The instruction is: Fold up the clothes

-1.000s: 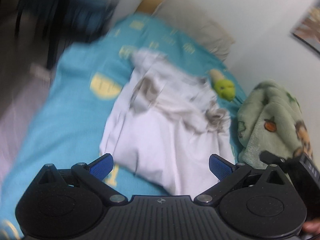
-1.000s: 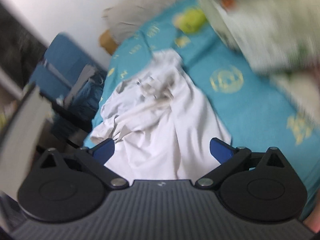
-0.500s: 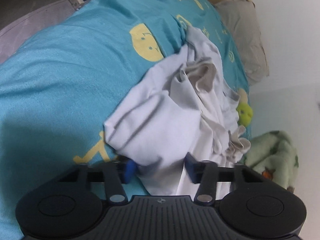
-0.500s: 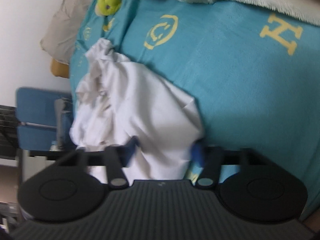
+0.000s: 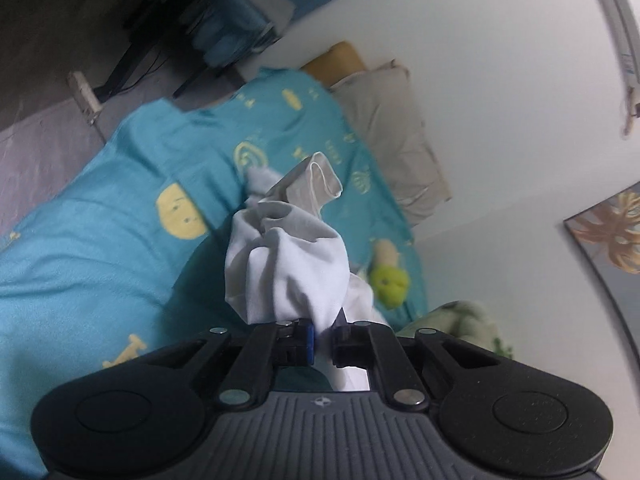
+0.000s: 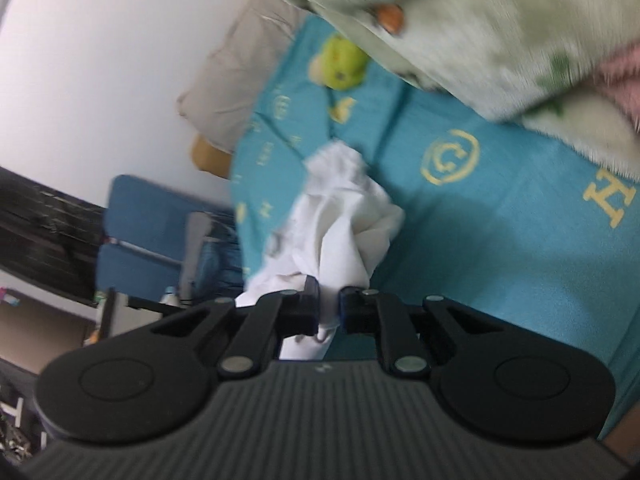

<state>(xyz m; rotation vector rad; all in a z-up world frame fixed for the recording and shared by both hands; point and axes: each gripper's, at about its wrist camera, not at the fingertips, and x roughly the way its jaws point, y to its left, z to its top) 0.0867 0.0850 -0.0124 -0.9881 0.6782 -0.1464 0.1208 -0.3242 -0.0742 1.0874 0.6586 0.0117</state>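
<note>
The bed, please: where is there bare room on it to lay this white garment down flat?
Bare sheet lies open between the lifted white garment and the fleecy blanket, around the circle and H prints. In the left view, the stretch around the yellow smiley face is also free. It is crowded toward the pillow and green toy.

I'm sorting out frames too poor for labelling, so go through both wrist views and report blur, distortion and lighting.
Left wrist view: fisheye bends the wall edge; bedspread and chair area smeared, white garment fairly sharp, left gripper crisp; dim, even light. Right wrist view: heavier motion blur, fleece blanket streaked, garment soft, right gripper sharp; soft shadow on the bedspread beside the garment.
</note>
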